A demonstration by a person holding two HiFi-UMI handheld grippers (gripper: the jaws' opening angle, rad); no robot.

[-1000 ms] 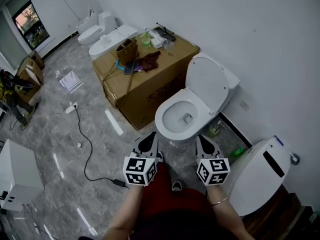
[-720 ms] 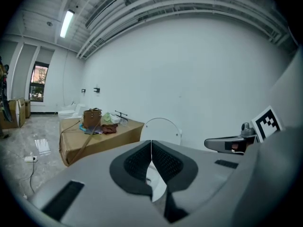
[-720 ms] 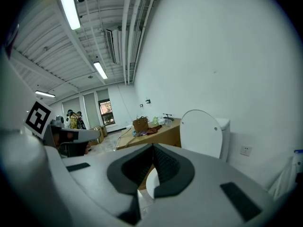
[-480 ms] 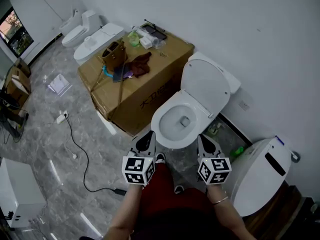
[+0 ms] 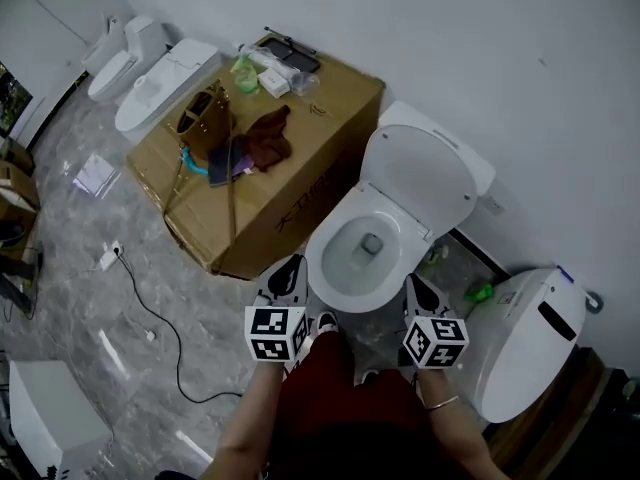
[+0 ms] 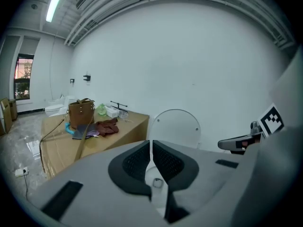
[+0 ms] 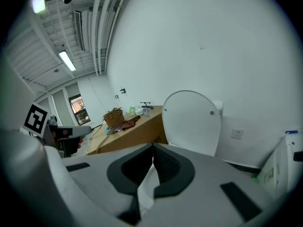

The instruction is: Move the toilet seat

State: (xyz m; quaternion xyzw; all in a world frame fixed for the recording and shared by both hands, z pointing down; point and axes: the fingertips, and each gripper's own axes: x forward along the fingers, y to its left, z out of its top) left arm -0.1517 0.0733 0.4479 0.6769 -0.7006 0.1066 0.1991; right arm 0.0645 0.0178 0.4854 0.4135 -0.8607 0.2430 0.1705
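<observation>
The toilet [image 5: 328, 263] stands against the wall, its seat [image 5: 420, 183] raised behind the bowl. Just left of the toilet sits a cardboard box [image 5: 300, 188] with a bag [image 5: 200, 118] and a cloth [image 5: 265, 140] on it. To the toilet's right stands a second toilet [image 5: 525, 333]. The left tool [image 5: 289, 271] and the right tool [image 5: 417, 290] hang before the toilet's front rim, one on each side.

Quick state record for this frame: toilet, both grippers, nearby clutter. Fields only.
toilet lid: raised, leaning back toward the wall
bowl: uncovered, neither gripper touching it
left gripper: shut, empty, in front of the bowl's front rim
right gripper: shut, empty, in front of the rim on the other side
cardboard box: beside the toilet, on the person's left
brown bag: on top of the box
second toilet: on the right, lid down
</observation>
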